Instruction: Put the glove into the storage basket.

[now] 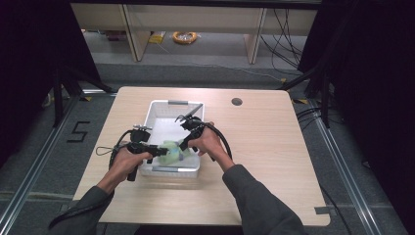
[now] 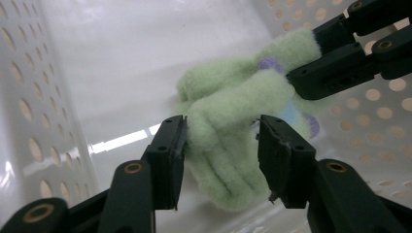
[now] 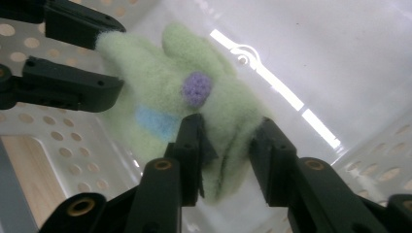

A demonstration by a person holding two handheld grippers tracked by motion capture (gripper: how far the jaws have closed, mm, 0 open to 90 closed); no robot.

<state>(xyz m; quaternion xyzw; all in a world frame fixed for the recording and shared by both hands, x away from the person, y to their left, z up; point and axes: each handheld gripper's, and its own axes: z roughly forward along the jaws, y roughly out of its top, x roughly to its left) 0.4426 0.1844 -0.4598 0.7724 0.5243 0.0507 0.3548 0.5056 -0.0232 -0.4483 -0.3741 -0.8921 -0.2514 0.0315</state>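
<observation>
**Grippers at a green glove inside the white basket**

Fleece, pale green, makes up the glove (image 2: pixel 228 131) that sits low in the white perforated basket (image 1: pixel 155 108), near the basket's end closest to the person. The basket stands on a light wooden table (image 1: pixel 274 161).

From the high view, the left gripper (image 1: pixel 157 151) reaches in over the basket's near left side and the right gripper (image 1: pixel 185 143) comes in from the right, the two meeting over the glove.

In the left gripper view, the jaws stand apart with the glove's fingers between them. The left pad touches the fleece; the right pad seems to stand just clear of it, though the fluffy edge makes that hard to judge. So this claw is spread rather than pinching.

In the right gripper view, the right gripper (image 3: pixel 226 155) has its jaws on either side of a fold of the glove, both pads touching the fleece, apparently a loose pinch. A purple knitted dot (image 3: pixel 197 89) and a light blue patch (image 3: pixel 155 121) mark the glove.
</observation>
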